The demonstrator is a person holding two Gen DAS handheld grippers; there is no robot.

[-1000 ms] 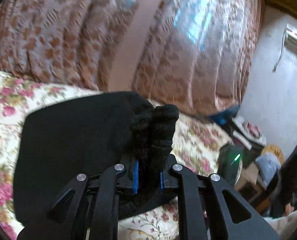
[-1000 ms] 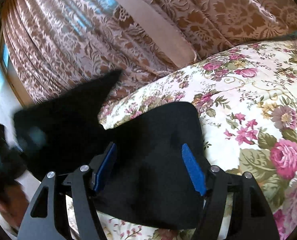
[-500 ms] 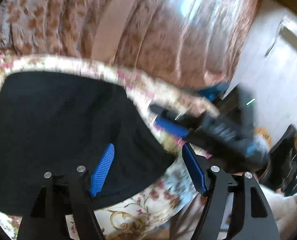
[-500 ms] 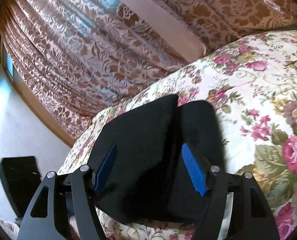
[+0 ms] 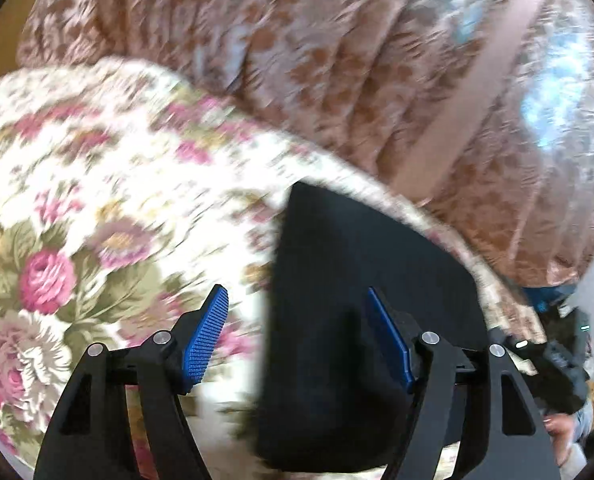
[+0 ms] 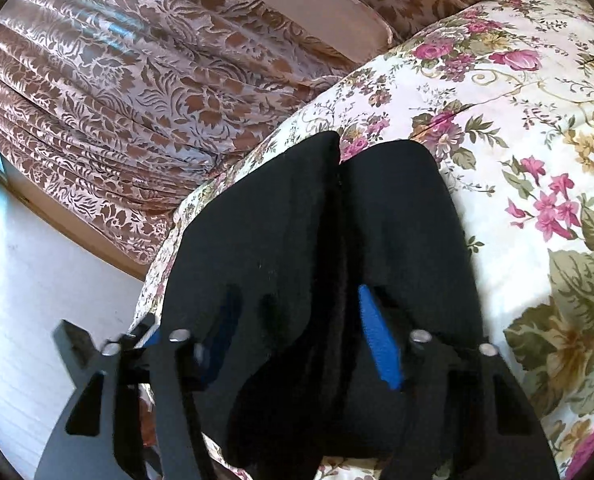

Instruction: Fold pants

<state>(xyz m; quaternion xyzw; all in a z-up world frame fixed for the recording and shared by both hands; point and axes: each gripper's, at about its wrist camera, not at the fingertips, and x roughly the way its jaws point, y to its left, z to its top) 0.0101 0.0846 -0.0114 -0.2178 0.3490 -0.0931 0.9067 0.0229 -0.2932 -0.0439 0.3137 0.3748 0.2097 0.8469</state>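
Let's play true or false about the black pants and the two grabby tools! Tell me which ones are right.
1. The black pants lie on a flowery bedspread. True.
2. The left gripper is squeezing the pants. False: its jaws are wide open, with nothing between them pinched.
3. The right gripper has its jaws open above the pants. True.
4. The pants are red. False: they are black.
5. A patterned brown curtain hangs behind the bed. True.
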